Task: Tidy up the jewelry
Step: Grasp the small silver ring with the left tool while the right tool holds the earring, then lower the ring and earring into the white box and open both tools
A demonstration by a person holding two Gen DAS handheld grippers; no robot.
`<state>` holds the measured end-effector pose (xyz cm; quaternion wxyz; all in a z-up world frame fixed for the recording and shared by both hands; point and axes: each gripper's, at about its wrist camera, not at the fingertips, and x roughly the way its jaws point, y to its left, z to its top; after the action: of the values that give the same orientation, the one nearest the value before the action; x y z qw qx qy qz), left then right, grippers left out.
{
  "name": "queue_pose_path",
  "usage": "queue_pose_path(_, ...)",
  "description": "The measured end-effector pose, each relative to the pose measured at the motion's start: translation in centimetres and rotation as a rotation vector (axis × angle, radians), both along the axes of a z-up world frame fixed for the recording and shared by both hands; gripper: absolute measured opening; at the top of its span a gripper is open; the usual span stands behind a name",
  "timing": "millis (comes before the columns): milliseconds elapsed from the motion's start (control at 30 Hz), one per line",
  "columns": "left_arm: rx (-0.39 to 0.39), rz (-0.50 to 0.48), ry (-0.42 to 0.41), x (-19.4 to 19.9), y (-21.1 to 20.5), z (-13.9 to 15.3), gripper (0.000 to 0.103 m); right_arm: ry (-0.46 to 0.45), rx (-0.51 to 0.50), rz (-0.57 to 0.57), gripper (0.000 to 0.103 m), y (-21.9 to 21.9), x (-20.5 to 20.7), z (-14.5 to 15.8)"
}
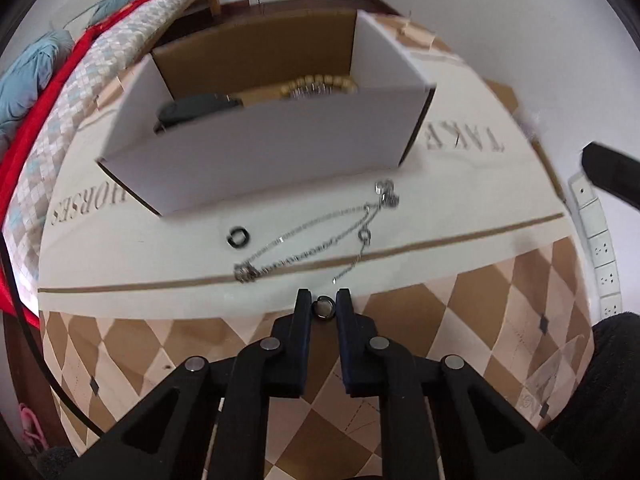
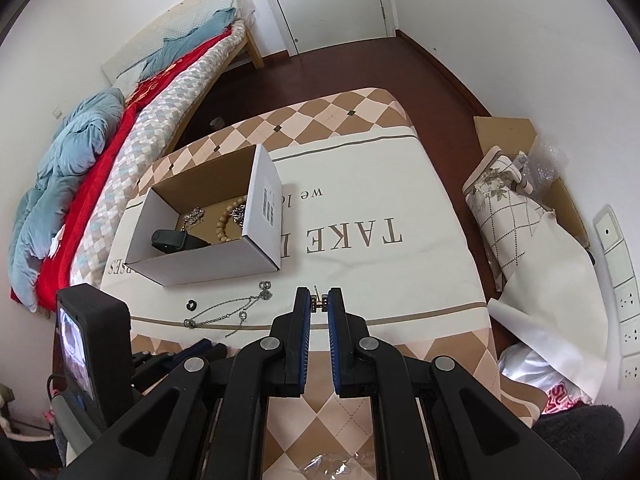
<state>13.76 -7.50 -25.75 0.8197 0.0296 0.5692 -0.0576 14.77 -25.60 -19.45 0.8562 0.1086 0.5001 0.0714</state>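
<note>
1. My left gripper [image 1: 324, 300]: jaws closed on a small dark ring [image 1: 323, 308], pinched between the tips just above the near edge of the tablecloth's white panel. One item held.
2. My right gripper [image 2: 319, 300]: jaws clamped on a small gold-toned stud earring [image 2: 319, 300]; its thin post stands up between the tips. One item held.
3. Cardboard box [image 1: 260, 152]: white outside, brown inside, open top, standing on the cloth [image 2: 400, 280] toward the far left of the table, as I see it from the right wrist view.
4. Box contents: a black band-like device [image 2: 176, 239] against the near wall, a wooden bead bracelet [image 2: 228, 216] toward the right wall, and silver pieces [image 2: 194, 216] on the floor of the box; I cannot tell what kind.
5. Silver chain [image 1: 316, 236]: lying loose on the cloth in front of the box, strands crossing, a small cluster at each end.
6. Second dark ring [image 1: 239, 237]: flat on the cloth, left of the chain, near the box's front wall, apart from both.
7. Surroundings: a bed with blue and red bedding [image 2: 80, 168] beyond the table's left side; a white door [image 2: 332, 0] at the far end.
</note>
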Motion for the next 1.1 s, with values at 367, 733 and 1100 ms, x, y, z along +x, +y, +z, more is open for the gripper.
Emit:
queue_pose_path(367, -0.115, 0.1, -0.191, 3.3, 6.2, 12.3, 0.009, -0.064, 0.081, 0.063, 0.009, 2.3, 2.4, 3.7)
queue_pose_path(733, -0.122, 0.154, -0.098, 14.2, 10.1, 11.2, 0.01, 0.072, 0.17, 0.203, 0.009, 9.1, 12.8, 1.6)
queue_pose_path(1100, -0.143, 0.196, -0.002, 16.7, 11.8, 10.1, 0.051, 0.221, 0.279, 0.219, 0.038, 10.7, 16.9, -1.1)
